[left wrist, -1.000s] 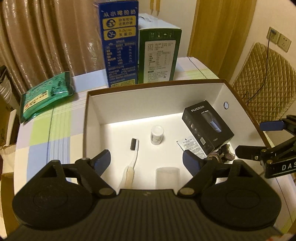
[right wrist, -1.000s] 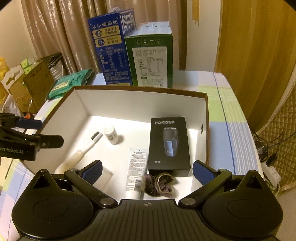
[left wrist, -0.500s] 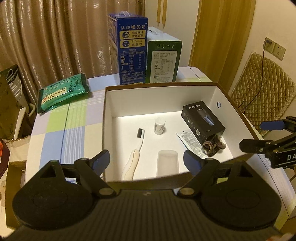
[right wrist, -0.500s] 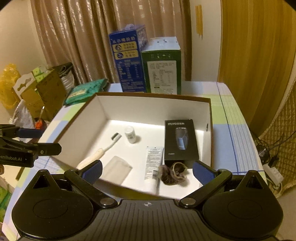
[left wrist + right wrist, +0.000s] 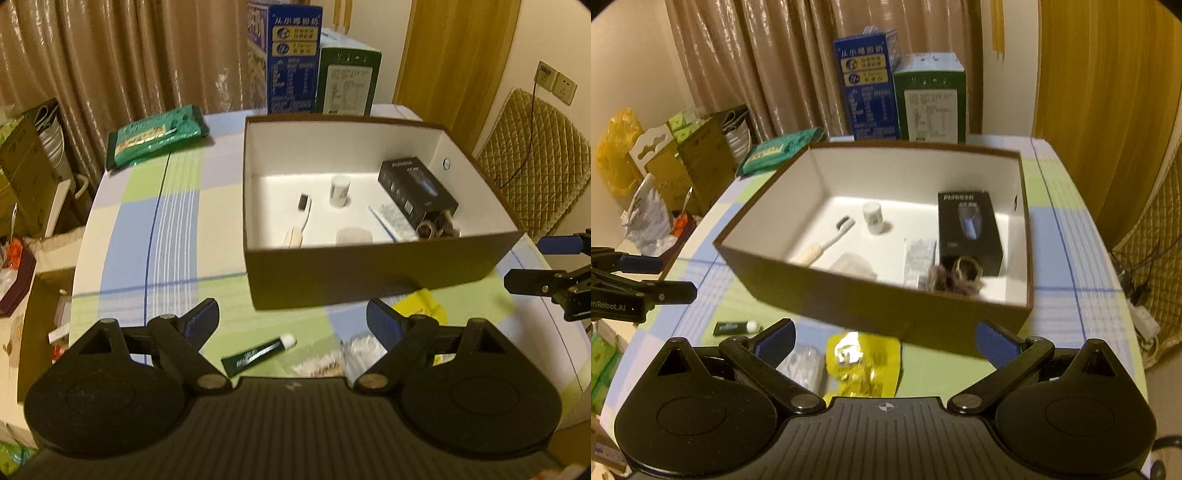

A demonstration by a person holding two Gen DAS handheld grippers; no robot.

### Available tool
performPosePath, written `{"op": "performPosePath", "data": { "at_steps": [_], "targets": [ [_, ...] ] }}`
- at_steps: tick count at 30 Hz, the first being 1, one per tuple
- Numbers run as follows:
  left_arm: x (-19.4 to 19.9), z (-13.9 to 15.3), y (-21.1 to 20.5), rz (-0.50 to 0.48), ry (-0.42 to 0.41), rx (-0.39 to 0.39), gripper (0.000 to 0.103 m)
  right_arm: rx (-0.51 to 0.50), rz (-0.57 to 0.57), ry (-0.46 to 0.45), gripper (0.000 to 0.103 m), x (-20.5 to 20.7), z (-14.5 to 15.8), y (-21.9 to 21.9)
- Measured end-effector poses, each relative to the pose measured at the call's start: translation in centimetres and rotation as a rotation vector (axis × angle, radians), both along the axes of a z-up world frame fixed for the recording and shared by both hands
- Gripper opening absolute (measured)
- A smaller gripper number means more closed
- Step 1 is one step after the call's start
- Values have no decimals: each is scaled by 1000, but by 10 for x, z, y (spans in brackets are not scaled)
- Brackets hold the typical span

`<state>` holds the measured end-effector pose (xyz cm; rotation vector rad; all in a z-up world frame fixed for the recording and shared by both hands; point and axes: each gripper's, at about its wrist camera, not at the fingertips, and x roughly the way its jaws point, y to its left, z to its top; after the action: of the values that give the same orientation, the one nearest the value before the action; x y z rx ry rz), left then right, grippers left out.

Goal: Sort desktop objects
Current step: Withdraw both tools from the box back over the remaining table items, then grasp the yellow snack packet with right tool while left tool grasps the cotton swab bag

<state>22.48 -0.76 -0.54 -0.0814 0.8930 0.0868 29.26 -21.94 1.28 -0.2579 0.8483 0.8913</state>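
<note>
Tablecloth [image 5: 125,240] lies bare left of the box [image 5: 369,273].

Straight ahead of both grippers the brown box [image 5: 373,273] stands as a wall across the way, open only from above. Between its near wall and the fingers, a green tube [image 5: 258,351], a yellow packet [image 5: 864,363] and a clear wrapper [image 5: 805,365] clutter the checked tablecloth [image 5: 122,236]. Beyond the left fingers that cloth lies bare up to a green pouch [image 5: 157,133].

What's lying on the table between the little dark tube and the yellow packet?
In the right wrist view, a clear plastic packet lies between the tube and the yellow packet, partly hidden behind a finger of the right gripper.
</note>
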Motion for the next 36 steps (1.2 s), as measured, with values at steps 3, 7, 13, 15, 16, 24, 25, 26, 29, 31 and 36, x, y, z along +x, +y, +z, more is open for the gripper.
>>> {"op": "performPosePath", "data": {
  "at_steps": [3, 7, 13, 15, 16, 24, 25, 26, 29, 31, 36],
  "targets": [
    [-8, -3, 0, 6, 8, -4, 84, -10, 5, 15, 101, -8, -7, -1],
    [-15, -7, -2, 4, 19, -13, 84, -19, 12, 38, 101, -14, -13, -2],
    [-21, -16, -5, 5, 47, -17, 84, -30, 18, 53, 101, -23, -19, -1],
    [-22, -20, -5, 5, 57, -20, 84, -34, 15, 60, 101, -24, -21, -1],
    [-23, -22, -6, 5, 61, -23, 84, -35, 16, 64, 101, -25, -22, -1],
    [-24, -34, -9, 5, 99, -24, 84, -71, 4, 87, 101, -29, -39, -1],
    [-24, -36, -9, 3, 102, -24, 84, -75, 0, 90, 101, -29, -42, -1],
    [-25, -38, -10, 0, 105, -24, 84, -78, -3, 93, 101, -29, -44, -2],
    [-24, -45, -13, -10, 113, -21, 84, -87, -14, 98, 101, -28, -51, -2],
    [-24, -51, -15, -17, 117, -19, 84, -98, -22, 99, 101, -28, -57, -2],
    [-21, -67, -18, -24, 136, -25, 84, -122, -46, 118, 101, -22, -70, -3]
  ]
}}
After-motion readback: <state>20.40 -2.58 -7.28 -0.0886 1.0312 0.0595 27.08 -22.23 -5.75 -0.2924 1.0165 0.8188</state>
